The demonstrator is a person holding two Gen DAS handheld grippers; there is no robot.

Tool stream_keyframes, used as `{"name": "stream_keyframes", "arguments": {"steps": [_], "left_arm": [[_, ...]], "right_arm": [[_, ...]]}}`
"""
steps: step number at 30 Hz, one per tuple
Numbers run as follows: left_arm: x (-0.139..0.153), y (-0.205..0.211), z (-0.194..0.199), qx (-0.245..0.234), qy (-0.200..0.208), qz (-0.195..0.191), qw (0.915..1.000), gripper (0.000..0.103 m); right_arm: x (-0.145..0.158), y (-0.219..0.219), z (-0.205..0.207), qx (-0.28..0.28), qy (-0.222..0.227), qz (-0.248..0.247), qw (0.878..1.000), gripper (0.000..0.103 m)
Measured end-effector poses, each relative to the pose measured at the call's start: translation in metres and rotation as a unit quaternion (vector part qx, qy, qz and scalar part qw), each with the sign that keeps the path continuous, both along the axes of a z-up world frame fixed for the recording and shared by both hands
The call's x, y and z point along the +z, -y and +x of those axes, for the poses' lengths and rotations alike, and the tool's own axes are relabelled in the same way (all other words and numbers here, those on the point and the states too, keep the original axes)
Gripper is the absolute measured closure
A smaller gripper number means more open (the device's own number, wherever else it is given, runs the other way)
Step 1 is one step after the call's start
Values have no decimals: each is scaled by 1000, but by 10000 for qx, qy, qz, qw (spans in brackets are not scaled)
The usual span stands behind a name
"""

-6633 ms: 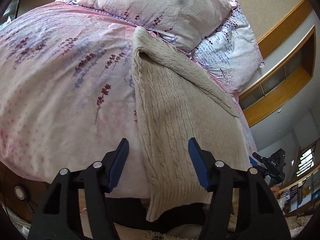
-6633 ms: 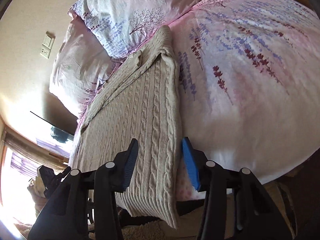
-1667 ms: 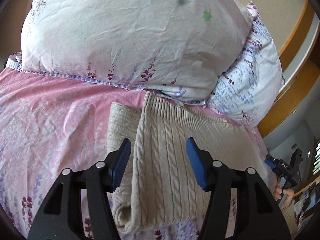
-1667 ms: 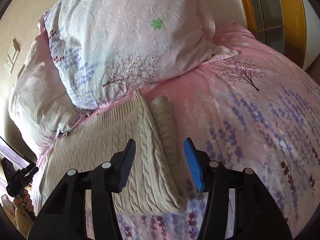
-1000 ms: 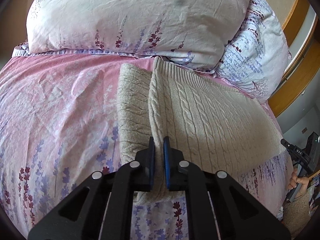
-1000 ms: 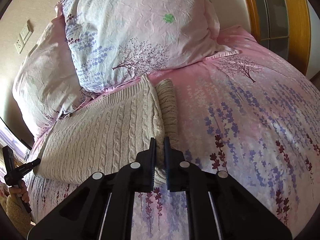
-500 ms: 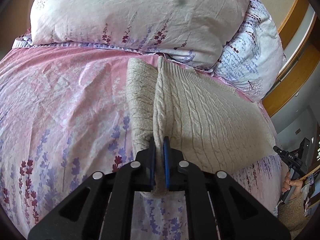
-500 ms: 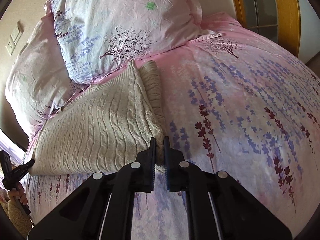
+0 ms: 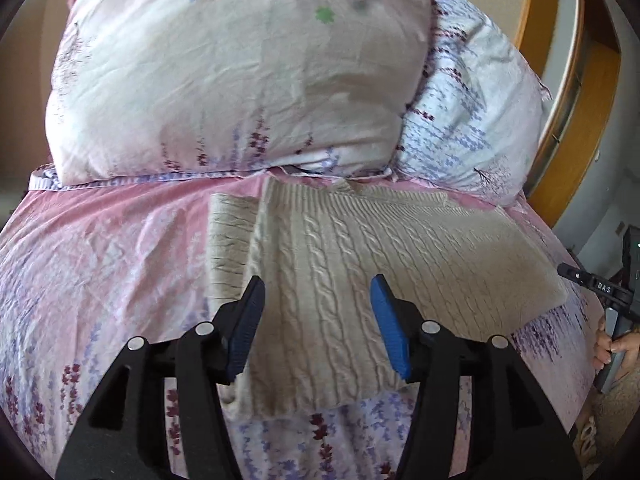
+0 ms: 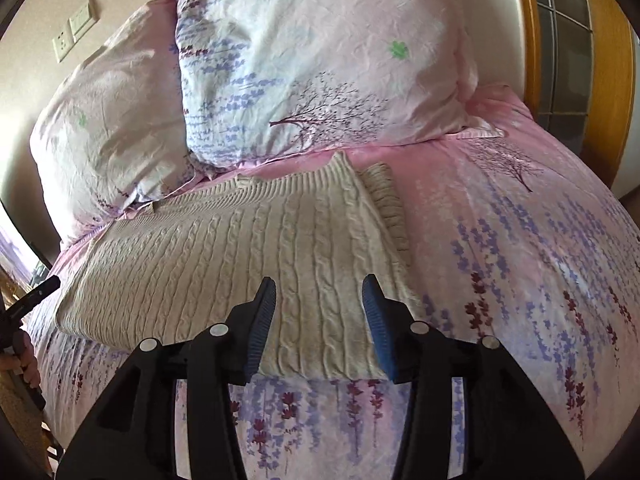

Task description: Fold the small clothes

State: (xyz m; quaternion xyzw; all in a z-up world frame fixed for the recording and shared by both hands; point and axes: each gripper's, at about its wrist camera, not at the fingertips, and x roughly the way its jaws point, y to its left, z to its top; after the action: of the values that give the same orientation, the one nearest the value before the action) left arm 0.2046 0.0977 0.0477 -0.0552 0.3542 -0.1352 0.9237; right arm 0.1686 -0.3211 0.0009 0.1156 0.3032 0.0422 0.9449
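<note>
A beige cable-knit sweater [image 9: 360,264] lies folded flat on the pink floral bed, its ribbed edge near the pillows. My left gripper [image 9: 318,320] hovers over the sweater's near left corner; its jaws are opening and its blue pads touch nothing. In the right wrist view the same sweater [image 10: 248,240] spreads to the left, with a folded sleeve [image 10: 386,196] sticking out at its right side. My right gripper [image 10: 319,318] hangs above the near right corner with its jaws opening and nothing held. Each gripper shows at the edge of the other's view, held by a hand.
Two floral pillows [image 9: 240,76] [image 10: 320,64] are stacked against the headboard just behind the sweater. A wooden frame [image 9: 576,92] stands at the right of the bed. A wall socket plate [image 10: 76,28] sits at upper left. The bedspread [image 10: 520,264] stretches right of the sweater.
Both grippers, shut on the sweater's near edge half a second ago, have let go and now stand apart. The released edge lies flat on the bed, and both grippers have lifted slightly.
</note>
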Motion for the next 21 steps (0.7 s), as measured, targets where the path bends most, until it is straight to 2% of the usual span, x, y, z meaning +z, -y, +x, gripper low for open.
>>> {"name": "stream_keyframes", "arguments": {"steps": [3, 6, 11, 18, 19, 21], "left_arm": [[-13, 14, 9, -122, -185, 153, 9996, 48], [-30, 11, 19, -42, -528, 60, 9986, 50], [-35, -5, 23, 24, -643, -323, 9974, 57], [-34, -7, 24, 78, -682, -386, 9969, 59], [-31, -9, 23, 111, -694, -429, 9966, 59], [-24, -16, 19, 235, -650, -596, 9958, 50]], "right_arm": [[-7, -9, 11, 21, -164, -135, 9998, 56], [-23, -7, 24, -62, -681, -160, 9975, 51], [-24, -12, 25, 6, -668, -401, 9970, 49], [-22, -19, 27, -10, -720, -719, 9948, 48], [-20, -19, 26, -33, -713, -672, 9952, 48], [-12, -21, 25, -53, -623, -619, 9961, 48]]}}
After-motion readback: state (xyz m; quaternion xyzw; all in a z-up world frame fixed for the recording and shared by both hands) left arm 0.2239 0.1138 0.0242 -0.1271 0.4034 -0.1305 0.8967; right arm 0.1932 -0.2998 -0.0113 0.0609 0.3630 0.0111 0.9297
